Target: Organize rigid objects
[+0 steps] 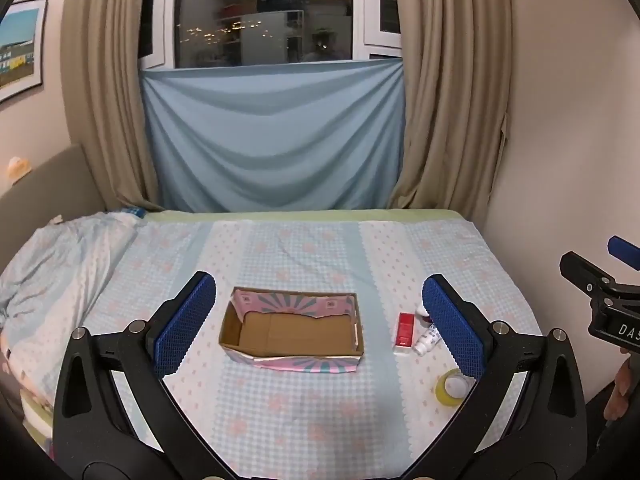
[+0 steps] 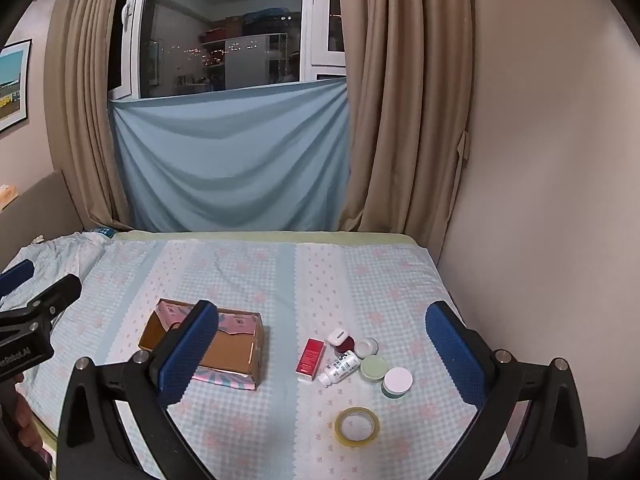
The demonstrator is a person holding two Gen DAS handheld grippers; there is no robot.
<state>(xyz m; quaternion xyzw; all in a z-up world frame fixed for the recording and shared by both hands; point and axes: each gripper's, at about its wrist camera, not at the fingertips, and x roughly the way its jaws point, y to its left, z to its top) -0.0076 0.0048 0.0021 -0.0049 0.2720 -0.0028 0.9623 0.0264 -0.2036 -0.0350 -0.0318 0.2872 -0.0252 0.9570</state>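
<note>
Left tongs (image 1: 318,316), right tongs (image 2: 322,350) spread wide, gripping nothing. Open box (image 1: 292,330) mid-bed (image 1: 280,408), long axis crosswise; clear sheet around. Red box (image 2: 309,360) lengthwise toward window.

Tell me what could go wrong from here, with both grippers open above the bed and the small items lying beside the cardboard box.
1. The white plastic bottle lies on its side touching the red rectangular box; gripping one may nudge the other.
2. The jars are tightly clustered, so the right gripper could bump neighbours.
3. The open cardboard box sits on soft bedding and may shift.
</note>
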